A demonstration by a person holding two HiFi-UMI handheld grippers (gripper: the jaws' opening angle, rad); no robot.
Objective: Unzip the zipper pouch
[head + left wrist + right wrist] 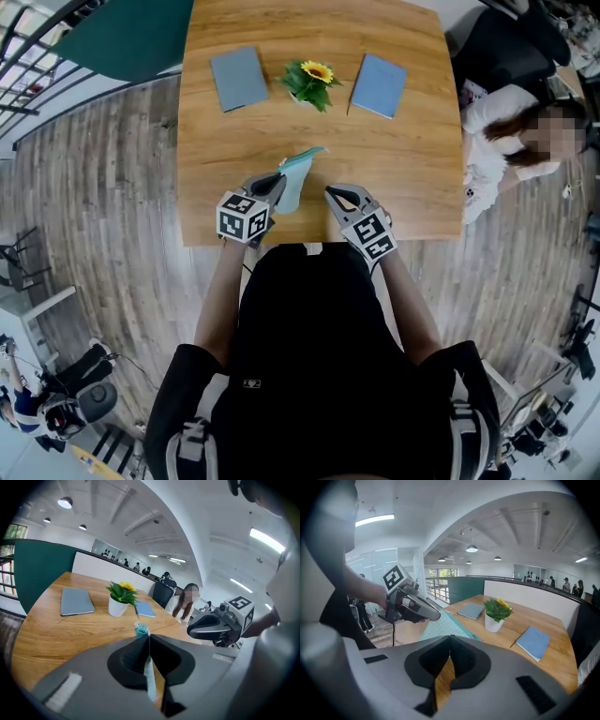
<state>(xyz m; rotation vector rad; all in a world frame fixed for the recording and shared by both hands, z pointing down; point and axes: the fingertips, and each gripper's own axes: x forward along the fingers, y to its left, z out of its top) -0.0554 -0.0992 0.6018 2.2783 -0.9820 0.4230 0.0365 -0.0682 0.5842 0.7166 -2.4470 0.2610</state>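
The teal zipper pouch (298,173) is lifted off the wooden table (403,159) near its front edge, one end sticking up. My left gripper (277,180) is shut on the pouch's near edge. In the left gripper view a thin strip of teal fabric (150,677) runs between the closed jaws, and its tip (142,630) shows beyond them. My right gripper (330,192) hovers just right of the pouch, shut, with nothing between its fingers. The right gripper view shows the pouch (445,626) hanging from the left gripper (415,606).
A potted sunflower (309,82) stands mid-table between a grey notebook (238,78) and a blue notebook (379,85). A person (511,131) sits at the table's right side. A dark green partition (122,37) borders the far left.
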